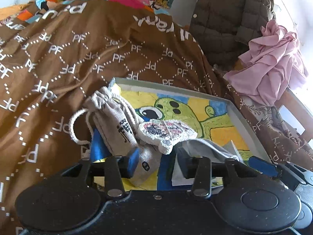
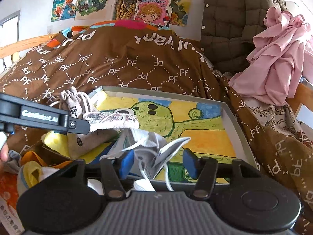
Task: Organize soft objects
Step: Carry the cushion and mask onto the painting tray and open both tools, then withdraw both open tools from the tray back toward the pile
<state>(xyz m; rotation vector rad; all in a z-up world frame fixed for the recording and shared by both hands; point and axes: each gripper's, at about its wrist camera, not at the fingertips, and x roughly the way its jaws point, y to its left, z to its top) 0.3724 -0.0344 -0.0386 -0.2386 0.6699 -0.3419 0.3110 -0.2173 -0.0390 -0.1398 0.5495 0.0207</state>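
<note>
Sorting soft items into shallow grey painted tray | left gripper fingers spread around beige drawstring pouch | right gripper fingers spread around grey tagged cloth, unpinched.

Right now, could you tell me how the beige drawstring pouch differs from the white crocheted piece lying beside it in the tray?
The beige drawstring pouch is plain woven cloth with dark print; the white crocheted piece is knitted, with a dark and pink motif. The pouch carries a white cord loop; the crocheted piece shows none. The pouch hangs partly over the tray's left rim, while the crocheted piece lies inside, overlapping the pouch. Both are soft, pale and rest on the tray's painted picture.
</note>
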